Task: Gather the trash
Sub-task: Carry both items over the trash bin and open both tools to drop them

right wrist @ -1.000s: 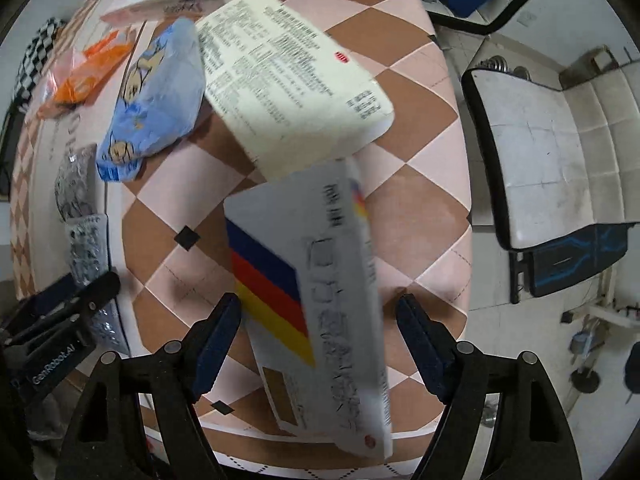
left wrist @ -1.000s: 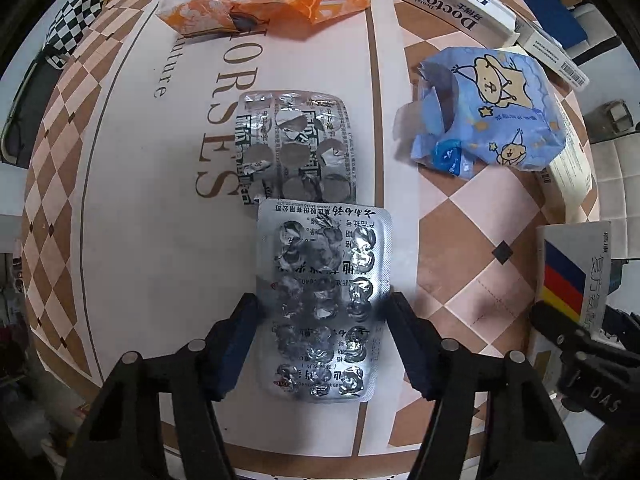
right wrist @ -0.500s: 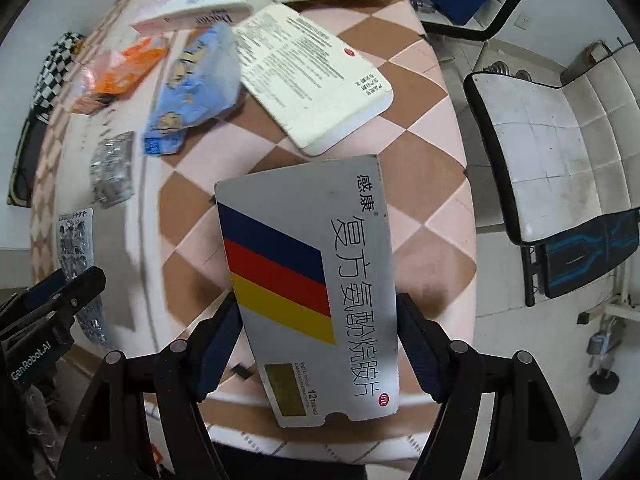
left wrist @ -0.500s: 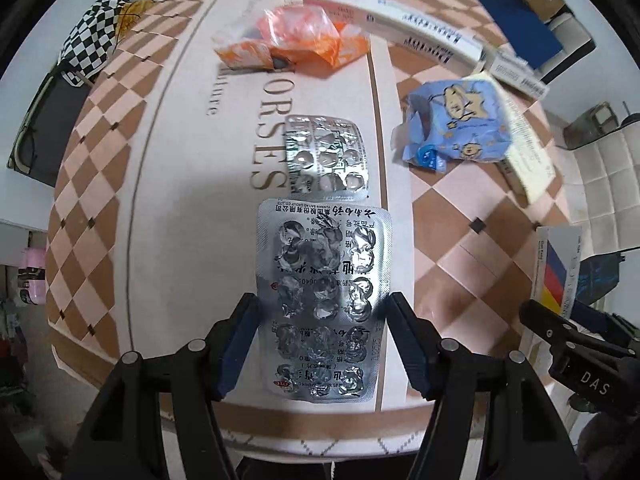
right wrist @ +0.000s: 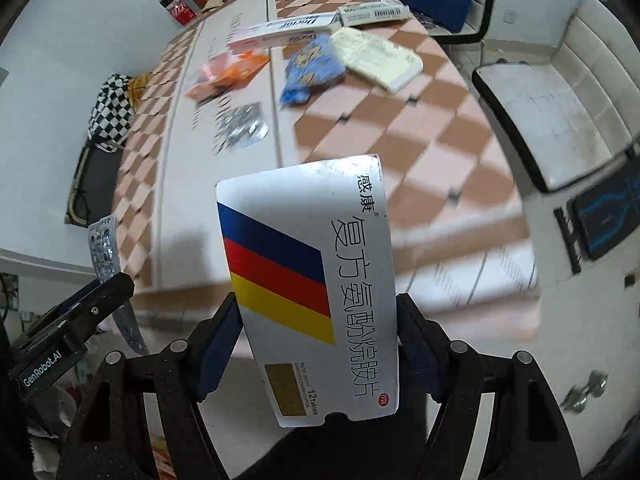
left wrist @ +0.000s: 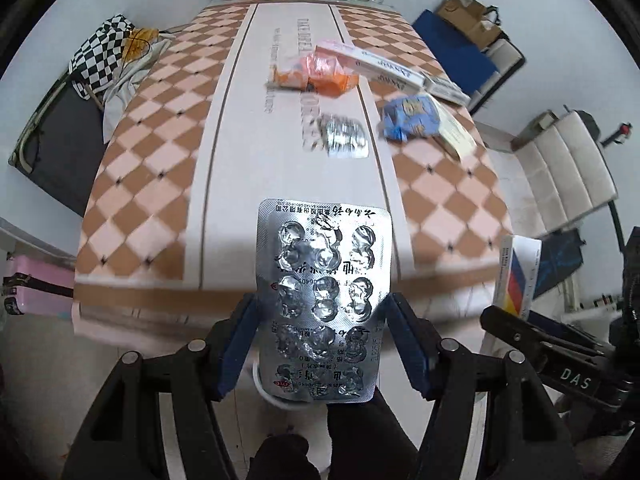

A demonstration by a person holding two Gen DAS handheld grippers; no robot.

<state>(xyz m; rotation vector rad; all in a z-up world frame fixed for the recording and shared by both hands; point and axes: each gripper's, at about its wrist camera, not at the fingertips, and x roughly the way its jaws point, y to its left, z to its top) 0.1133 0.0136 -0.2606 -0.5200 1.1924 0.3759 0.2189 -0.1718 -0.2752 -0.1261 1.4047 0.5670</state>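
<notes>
1. Setting: a long desk under a checked brown-and-pink cloth with a pale central band; a white chair stands at its right side and bottles crowd the far end
2. Left claw: closed on the sides of a silver blister sheet, its pockets burst; the sheet is held clear of the desk, past the near edge
3. Desk centre, not yet collected: an orange wrapper, a second blister sheet lying flat, and a crumpled blue wrapper with a cream leaflet card touching it
4. Far right of the desk: two long cartons lie end to end, also uncollected
5. Right claw: clamped on a flattened medicine box with blue, red and yellow stripes, lifted off the desk
6. Progress, judged: two items are in hand but not binned; no bin can be identified with certainty; about six pieces remain, so the task is in its early part
</notes>
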